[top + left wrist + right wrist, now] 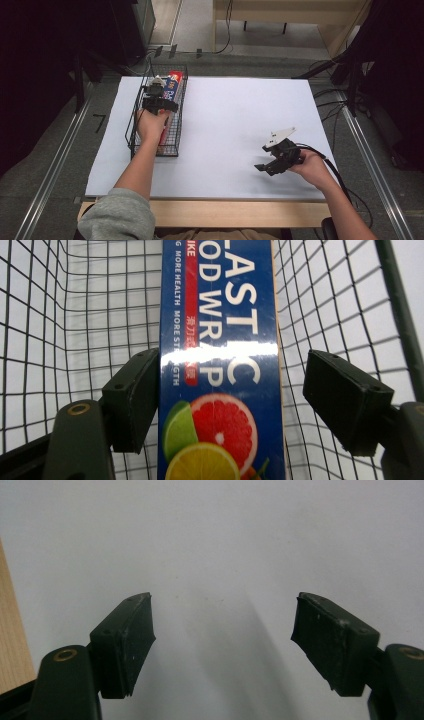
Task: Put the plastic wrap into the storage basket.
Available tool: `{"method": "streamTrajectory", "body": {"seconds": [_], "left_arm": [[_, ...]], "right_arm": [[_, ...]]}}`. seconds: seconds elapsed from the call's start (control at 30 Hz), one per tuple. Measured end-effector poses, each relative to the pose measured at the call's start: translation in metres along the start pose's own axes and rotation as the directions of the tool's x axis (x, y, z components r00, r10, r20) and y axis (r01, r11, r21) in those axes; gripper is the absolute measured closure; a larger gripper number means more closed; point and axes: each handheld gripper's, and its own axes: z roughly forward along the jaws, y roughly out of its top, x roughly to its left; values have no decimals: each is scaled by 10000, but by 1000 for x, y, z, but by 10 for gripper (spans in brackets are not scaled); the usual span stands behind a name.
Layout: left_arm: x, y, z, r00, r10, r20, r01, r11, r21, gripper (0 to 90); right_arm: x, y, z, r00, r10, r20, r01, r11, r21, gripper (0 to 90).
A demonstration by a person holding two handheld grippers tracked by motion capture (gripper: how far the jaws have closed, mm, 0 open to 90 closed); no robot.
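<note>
We've got the left gripper (232, 405) down in the wire basket (134, 120) w/ jaws spread astride the plastic wrap box (220, 360), prob. to grab or drop it, while the right gripper (222, 645) idles apart over the white sheet (235, 120).

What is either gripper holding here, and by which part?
Nothing is firmly held. The left gripper straddles the plastic wrap box in the wire basket, jaws open. The right gripper is open over the table.

The plastic wrap box (220, 365) runs past the top and bottom edges of the left gripper view, lettering clipped; in the high view, a hand (151, 124) hides the box's near end.
</note>
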Motion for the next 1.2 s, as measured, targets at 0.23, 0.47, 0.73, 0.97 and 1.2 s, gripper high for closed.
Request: {"method": "streamTrajectory", "body": {"seconds": [0.23,0.47,0.73,0.97,1.2], "left_arm": [[3,1,-12,9999,27,115,-24,9996,-292,275],[3,3,-33,9966,376,728,-328,9972,-665,290],[-9,-1,-58,9793,1222,1612,-1053,9884,-1092,296],[-20,-8,-84,9437,2017,2622,-1664,9744,-1509,297],[-34,-21,-104,8888,3063,3408,-2549,9485,-1879,296]], "right_arm": [[0,0,0,10000,28,1,-28,10000,16,255],[0,-1,0,10000,94,-9,-94,10000,-29,255],[-1,-1,-1,9999,156,-16,-156,9999,-66,255],[-3,-2,-1,9995,308,-71,-309,9995,-80,254],[-4,-2,0,9989,442,-133,-443,9990,-74,252]]}}
